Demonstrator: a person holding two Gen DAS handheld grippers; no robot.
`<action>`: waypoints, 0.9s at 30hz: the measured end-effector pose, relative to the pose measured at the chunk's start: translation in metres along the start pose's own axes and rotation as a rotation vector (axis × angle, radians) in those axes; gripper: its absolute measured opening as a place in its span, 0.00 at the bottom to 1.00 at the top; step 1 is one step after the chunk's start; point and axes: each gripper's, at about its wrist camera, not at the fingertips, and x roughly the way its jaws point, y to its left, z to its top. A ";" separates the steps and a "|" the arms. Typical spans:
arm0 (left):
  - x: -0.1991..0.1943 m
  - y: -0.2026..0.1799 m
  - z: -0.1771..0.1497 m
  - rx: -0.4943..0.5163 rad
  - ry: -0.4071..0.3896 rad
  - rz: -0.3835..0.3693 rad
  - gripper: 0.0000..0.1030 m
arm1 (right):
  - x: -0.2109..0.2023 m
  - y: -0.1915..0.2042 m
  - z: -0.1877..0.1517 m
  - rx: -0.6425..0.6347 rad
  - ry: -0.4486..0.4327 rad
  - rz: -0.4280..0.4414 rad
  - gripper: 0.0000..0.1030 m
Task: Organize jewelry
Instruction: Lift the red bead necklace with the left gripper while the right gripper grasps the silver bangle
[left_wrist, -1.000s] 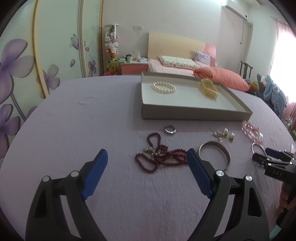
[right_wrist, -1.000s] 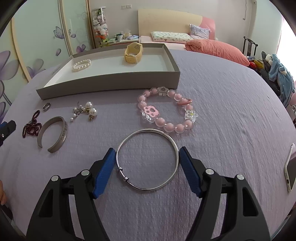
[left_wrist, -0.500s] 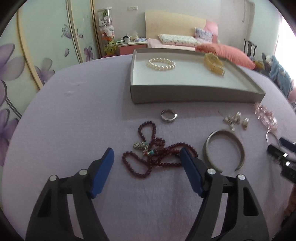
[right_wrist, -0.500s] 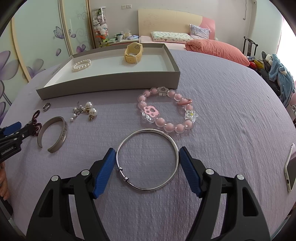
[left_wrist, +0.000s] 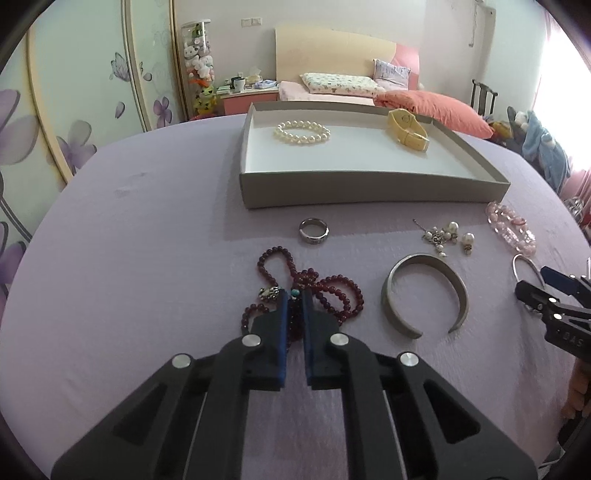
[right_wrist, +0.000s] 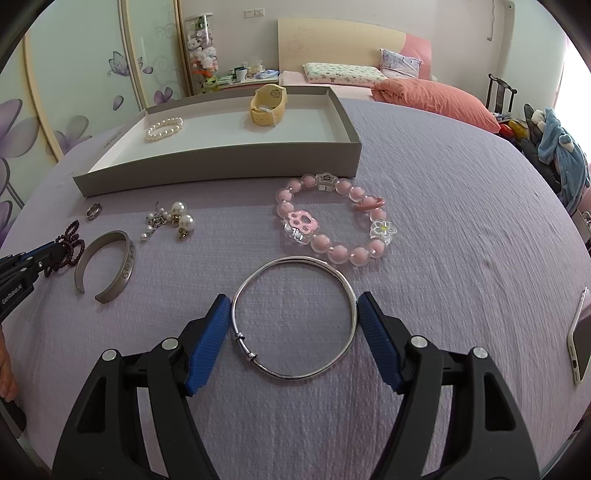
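Left gripper (left_wrist: 294, 295) fingers pinched narrow on the dark red bead necklace (left_wrist: 328, 291), strands caught between the blue pads, rest of it heaped on the lilac bed cover (left_wrist: 147, 258); right gripper (right_wrist: 293, 314) fingers wide, straddling the thin silver bangle (right_wrist: 293, 317), pads just at its left and right edges, whether they press on it cannot be told; bangle flat on the cover. Grey tray (left_wrist: 369, 192) sits behind the loose pieces, its near wall standing between them and the tray floor; inside it a pearl bracelet (left_wrist: 302, 132) at left and a yellow watch (left_wrist: 406, 129) at right, well apart. Between tray and necklace a silver ring (left_wrist: 314, 230) lies alone; right of the necklace an open silver cuff (left_wrist: 424, 295), gap facing the camera; beyond the cuff a small cluster of pearl earrings (left_wrist: 447, 236). Pink bead bracelet (right_wrist: 332, 221) with paw and flower charms lies just beyond the bangle, near the tray's front corner. Phone (right_wrist: 581, 343) at the far right edge of the right wrist view; pink pillow (right_wrist: 436, 99) and headboard behind the tray.
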 end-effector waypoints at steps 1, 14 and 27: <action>-0.002 0.001 -0.001 -0.004 -0.004 -0.008 0.08 | 0.000 0.000 0.000 -0.001 0.000 -0.001 0.68; -0.032 0.008 -0.003 -0.016 -0.083 -0.054 0.07 | 0.000 0.002 0.001 -0.001 -0.001 -0.003 0.68; -0.046 0.008 0.000 -0.034 -0.129 -0.089 0.07 | -0.005 0.000 0.001 0.010 -0.008 0.010 0.68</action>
